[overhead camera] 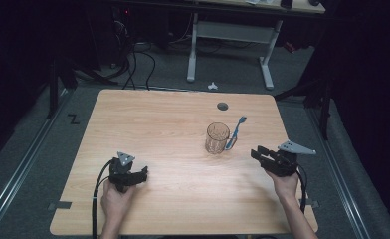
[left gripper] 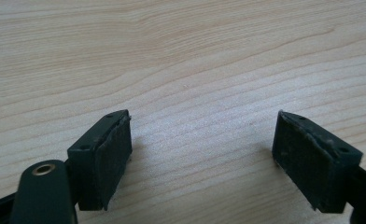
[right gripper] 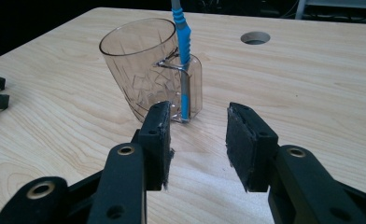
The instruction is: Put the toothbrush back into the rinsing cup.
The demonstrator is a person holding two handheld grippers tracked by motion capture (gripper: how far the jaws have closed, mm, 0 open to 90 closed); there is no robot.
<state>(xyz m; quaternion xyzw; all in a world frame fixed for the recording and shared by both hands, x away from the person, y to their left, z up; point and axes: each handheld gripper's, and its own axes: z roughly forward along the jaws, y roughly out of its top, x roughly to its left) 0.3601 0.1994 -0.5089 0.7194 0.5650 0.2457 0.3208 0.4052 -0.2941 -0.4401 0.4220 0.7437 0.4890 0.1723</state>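
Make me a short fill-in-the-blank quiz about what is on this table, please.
1. The blue toothbrush stands through the ____ of the clear mug.
2. The right gripper points at the ____.
3. Between the left gripper pads lies only bare ____.

Missing words: handle; mug; table

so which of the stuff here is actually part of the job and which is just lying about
Part of the job:
- clear glass mug, upright on the table
- blue toothbrush standing through the mug's handle
- right gripper, jaws open, aimed at the mug
- left gripper, open, over bare wood

Just lying about:
- cable hole in the table top
- small white piece on the floor
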